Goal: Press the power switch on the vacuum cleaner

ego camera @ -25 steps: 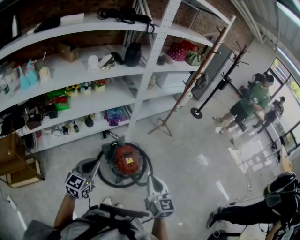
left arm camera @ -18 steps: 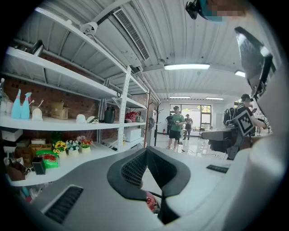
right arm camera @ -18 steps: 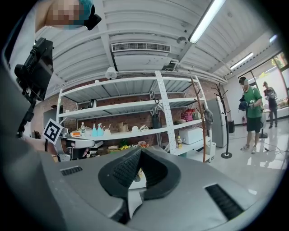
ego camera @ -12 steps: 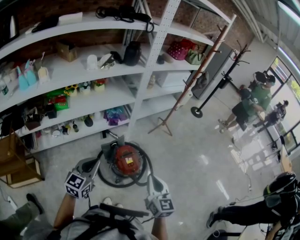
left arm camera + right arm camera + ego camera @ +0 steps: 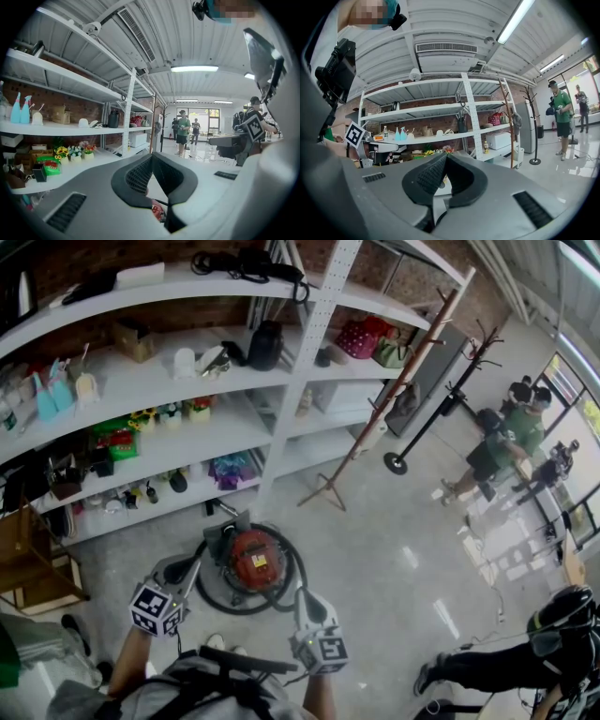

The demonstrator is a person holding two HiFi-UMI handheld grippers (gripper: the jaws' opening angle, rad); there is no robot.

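One red vacuum cleaner [image 5: 253,563] sits on the floor, lower centre of the head view, ringed by its black hose [image 5: 210,596]. Two grippers are held just below it in the frame: the left gripper [image 5: 190,568] is clenched on nothing, and the right gripper [image 5: 302,599] is pinched empty too. Behind stands the white shelf unit [image 5: 309,381], with two teal spray bottles [image 5: 52,395] at the upper left. There are three little pots [image 5: 171,414], each holding flowers, and two bags [image 5: 373,345] at the upper right.
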